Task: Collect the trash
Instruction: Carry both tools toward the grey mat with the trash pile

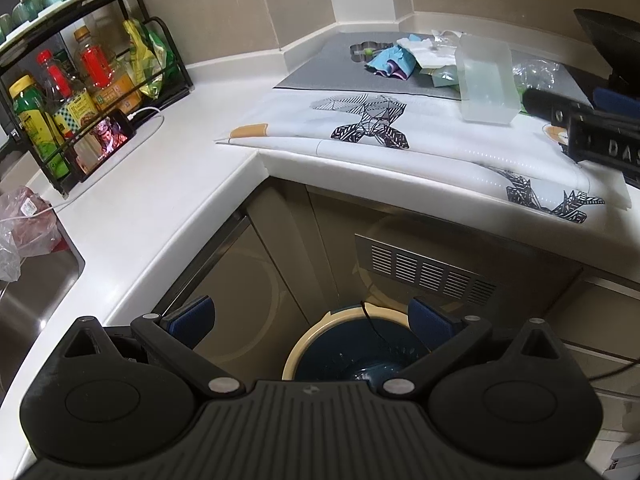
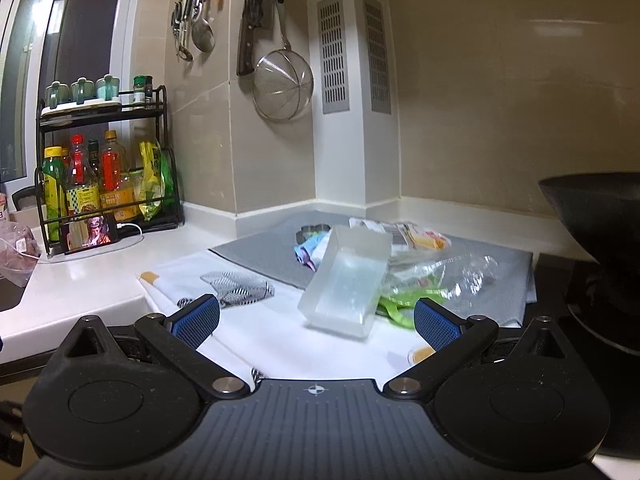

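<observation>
A trash bin [image 1: 352, 350] with a cream rim and dark liner stands on the floor below the counter. My left gripper [image 1: 314, 322] is open and empty above it. Trash lies on the counter: a clear plastic box [image 1: 486, 80] [image 2: 346, 282], a blue wrapper [image 1: 388, 62] [image 2: 308, 252], white paper [image 1: 424, 50], crumpled clear plastic [image 1: 536, 72] [image 2: 460, 274] and a green-striped wrapper [image 2: 394, 306]. My right gripper [image 2: 316, 322] is open and empty, just in front of the clear box. It also shows at the right edge of the left wrist view [image 1: 600, 136].
A white patterned cloth [image 1: 400, 128] [image 2: 240, 292] and a grey mat [image 1: 320, 68] [image 2: 276, 256] cover the counter. A bottle rack [image 1: 80, 80] [image 2: 108, 176] with a phone [image 1: 102, 144] stands left. A sink [image 1: 36, 280] is far left, a black wok [image 2: 596, 220] right. Utensils [image 2: 248, 32] hang on the wall.
</observation>
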The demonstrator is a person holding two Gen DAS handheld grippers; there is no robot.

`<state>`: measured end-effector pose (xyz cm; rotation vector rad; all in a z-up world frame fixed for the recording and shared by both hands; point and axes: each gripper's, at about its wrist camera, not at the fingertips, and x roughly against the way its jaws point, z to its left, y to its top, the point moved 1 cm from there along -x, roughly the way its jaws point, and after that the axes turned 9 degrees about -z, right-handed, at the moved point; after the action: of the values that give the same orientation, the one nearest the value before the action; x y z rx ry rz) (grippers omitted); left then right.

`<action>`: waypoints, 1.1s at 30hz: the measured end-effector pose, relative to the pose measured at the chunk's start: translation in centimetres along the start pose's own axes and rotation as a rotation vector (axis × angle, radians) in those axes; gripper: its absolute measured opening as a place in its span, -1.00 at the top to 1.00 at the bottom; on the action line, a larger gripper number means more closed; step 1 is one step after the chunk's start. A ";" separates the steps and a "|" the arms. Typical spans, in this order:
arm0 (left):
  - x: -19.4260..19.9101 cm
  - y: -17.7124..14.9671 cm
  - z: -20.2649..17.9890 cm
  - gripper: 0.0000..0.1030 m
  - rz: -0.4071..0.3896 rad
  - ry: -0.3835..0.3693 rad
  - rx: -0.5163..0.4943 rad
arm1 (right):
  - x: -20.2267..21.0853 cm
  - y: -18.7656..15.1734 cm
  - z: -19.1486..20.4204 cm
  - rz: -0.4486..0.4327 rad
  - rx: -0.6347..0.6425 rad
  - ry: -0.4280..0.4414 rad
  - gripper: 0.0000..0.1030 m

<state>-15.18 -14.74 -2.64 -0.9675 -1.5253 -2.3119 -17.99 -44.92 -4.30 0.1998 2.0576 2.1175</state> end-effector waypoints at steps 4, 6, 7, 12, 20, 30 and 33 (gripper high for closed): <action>-0.3 0.1 0.2 -0.99 0.012 0.008 0.007 | -1.4 0.6 -0.3 -0.020 0.021 0.011 -1.00; -0.4 0.3 0.2 -0.99 0.018 0.013 0.011 | -2.4 0.8 -0.6 -0.018 0.041 0.015 -1.00; -0.5 0.4 0.2 -0.99 0.020 0.016 0.013 | -2.8 0.8 -0.8 -0.018 0.049 0.017 -1.00; -0.9 1.2 0.2 -0.99 0.024 0.035 0.008 | -5.3 1.1 -1.7 -0.029 0.077 0.031 -1.00; -1.2 2.8 0.7 -0.99 0.009 0.085 0.012 | -10.4 1.7 -4.6 -0.023 0.000 0.111 -1.00; -3.1 4.7 0.6 -0.99 0.012 0.117 -0.001 | -11.4 0.9 -6.8 -0.008 -0.101 0.140 -1.00; -4.0 6.2 0.4 -0.99 -0.025 0.132 -0.009 | -11.3 1.1 -7.4 -0.016 -0.110 0.097 -1.00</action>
<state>-8.82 -17.89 -0.42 -0.7848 -1.4841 -2.3497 -8.65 -54.64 -3.07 0.0665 1.9781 2.2649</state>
